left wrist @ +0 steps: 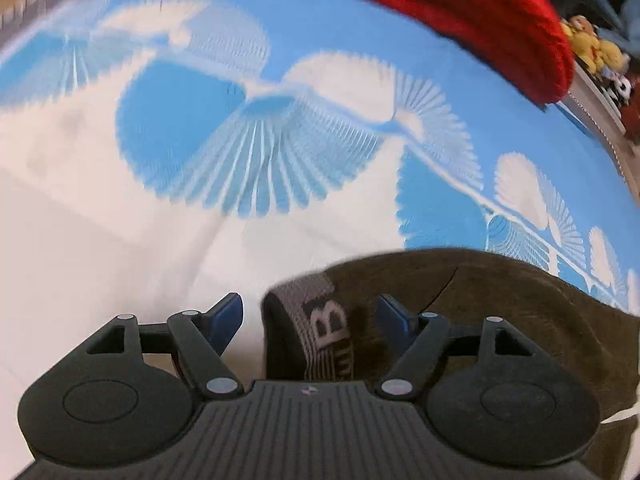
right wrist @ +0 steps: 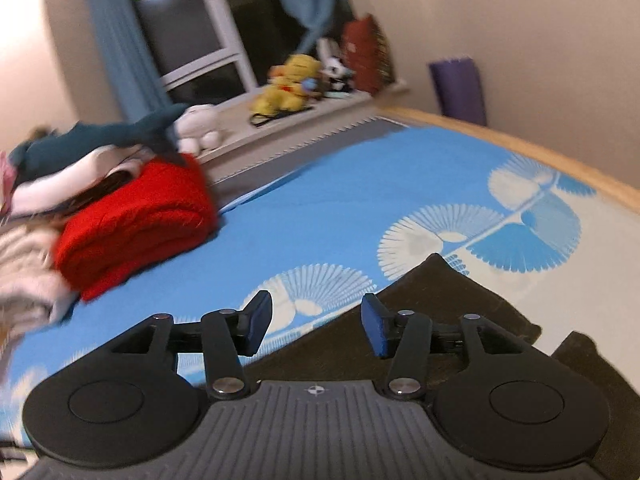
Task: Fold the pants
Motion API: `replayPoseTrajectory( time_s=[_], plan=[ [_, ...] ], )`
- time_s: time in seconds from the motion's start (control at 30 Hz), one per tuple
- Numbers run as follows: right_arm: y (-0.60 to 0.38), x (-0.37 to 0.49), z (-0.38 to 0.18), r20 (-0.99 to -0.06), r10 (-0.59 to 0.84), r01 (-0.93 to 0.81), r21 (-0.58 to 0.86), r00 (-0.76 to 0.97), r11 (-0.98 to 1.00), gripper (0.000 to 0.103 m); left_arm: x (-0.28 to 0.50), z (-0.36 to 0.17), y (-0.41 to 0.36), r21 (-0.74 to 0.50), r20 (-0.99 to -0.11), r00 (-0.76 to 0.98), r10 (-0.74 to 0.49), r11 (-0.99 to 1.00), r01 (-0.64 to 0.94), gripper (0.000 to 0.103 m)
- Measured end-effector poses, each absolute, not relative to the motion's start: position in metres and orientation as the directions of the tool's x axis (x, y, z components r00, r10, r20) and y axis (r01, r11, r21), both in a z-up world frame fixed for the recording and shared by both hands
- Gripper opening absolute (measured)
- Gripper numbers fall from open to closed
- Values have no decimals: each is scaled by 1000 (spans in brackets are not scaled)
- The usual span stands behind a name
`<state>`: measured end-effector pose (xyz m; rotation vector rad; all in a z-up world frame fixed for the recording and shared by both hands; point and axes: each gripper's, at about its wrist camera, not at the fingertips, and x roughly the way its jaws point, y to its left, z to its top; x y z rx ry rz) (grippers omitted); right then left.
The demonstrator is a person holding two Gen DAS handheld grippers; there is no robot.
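Dark brown pants (left wrist: 500, 320) lie on a blue and white patterned bed sheet (left wrist: 280, 80). Their grey elastic waistband (left wrist: 320, 328), with a letter B on it, stands folded up between the open blue fingers of my left gripper (left wrist: 312, 316), touching neither pad. In the right wrist view the pants (right wrist: 452, 300) lie flat below and to the right of my right gripper (right wrist: 316, 324), which is open and empty just above the pants' edge.
A folded red knit garment (right wrist: 136, 224) lies on the bed at the left, also in the left wrist view (left wrist: 480, 16). More clothes and a blue shark plush (right wrist: 92, 136) are piled behind it. Stuffed toys (right wrist: 288, 84) sit on the window ledge. The wooden bed edge (right wrist: 560, 160) runs at right.
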<state>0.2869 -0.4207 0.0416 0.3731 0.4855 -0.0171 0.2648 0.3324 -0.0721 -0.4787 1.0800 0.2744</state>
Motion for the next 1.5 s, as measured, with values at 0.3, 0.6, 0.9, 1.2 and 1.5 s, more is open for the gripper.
replayPoseTrajectory(
  time_s=[0.3,0.6,0.9,1.2,1.5],
  plan=[
    [-421,267,28,-523,-39,193,245,851,950,52,261,-72,326,-259,-866,500,-21,873,-412,29],
    [-420,264,20,-547,3,182,283,837,942,52,218,-31,325,-125,-881,456,129,865,-486,46],
    [-394,258,31,-512,154,43,353,845,935,52,117,-52,297,-97,-956,292,14,927,-362,74],
    [-364,238,36,-523,210,-51,301,826,952,52,109,-75,246,10,-969,246,35,995,-102,19],
    [-378,233,29,-578,164,4,279,800,960,52,91,-86,234,299,-947,128,294,954,28,10]
  ],
)
